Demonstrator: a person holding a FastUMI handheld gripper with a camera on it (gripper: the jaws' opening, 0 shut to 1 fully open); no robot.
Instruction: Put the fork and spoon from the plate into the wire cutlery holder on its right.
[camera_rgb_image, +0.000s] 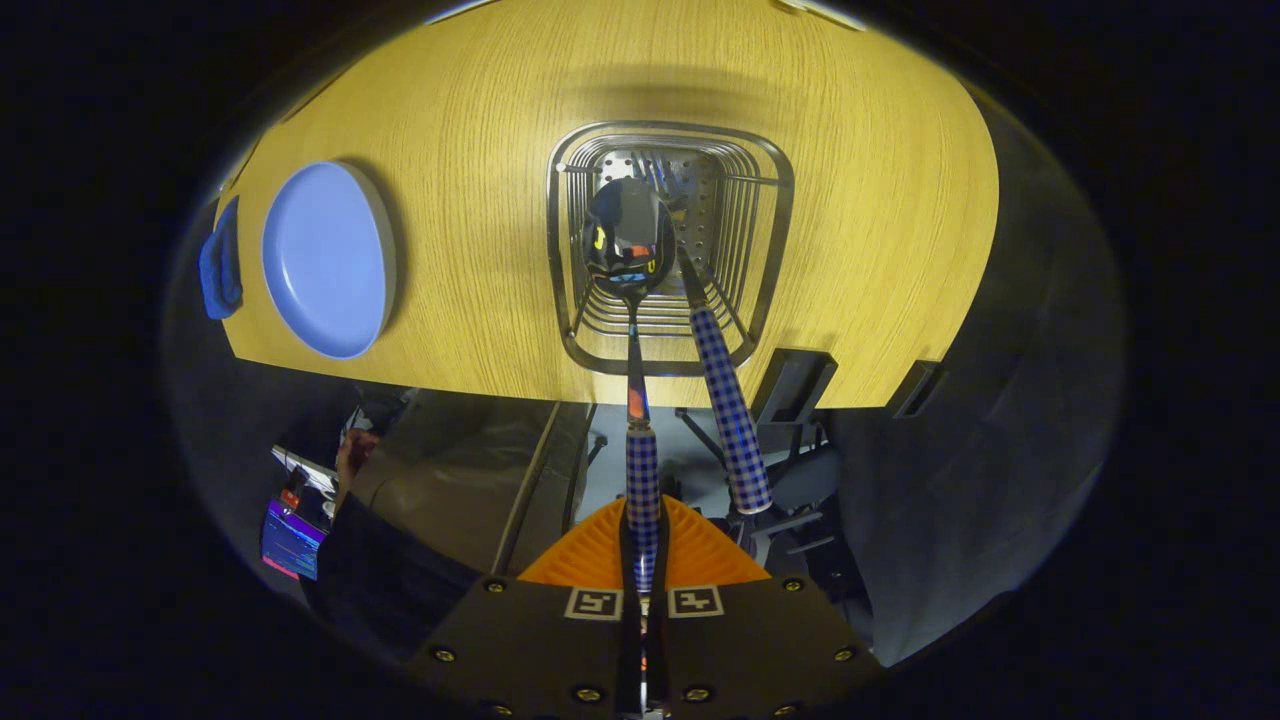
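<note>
I look straight down on the table. My gripper (642, 520) is shut on the checked handle of the spoon (631, 240), both fingers pressing it. The spoon's shiny bowl hangs over the mouth of the wire cutlery holder (768, 250), directly beyond my fingers. The fork (728, 400) stands inside the holder, its checked handle leaning out toward me, just right of the spoon's handle. The blue plate (325, 258) lies bare on the table, left of the holder.
The wooden table (480, 130) has its near edge just below the holder. A blue cloth (220, 265) lies past the plate's left side. Beneath the edge I see table brackets (795, 385), a person's hand (350, 455) and a lit screen (290, 540).
</note>
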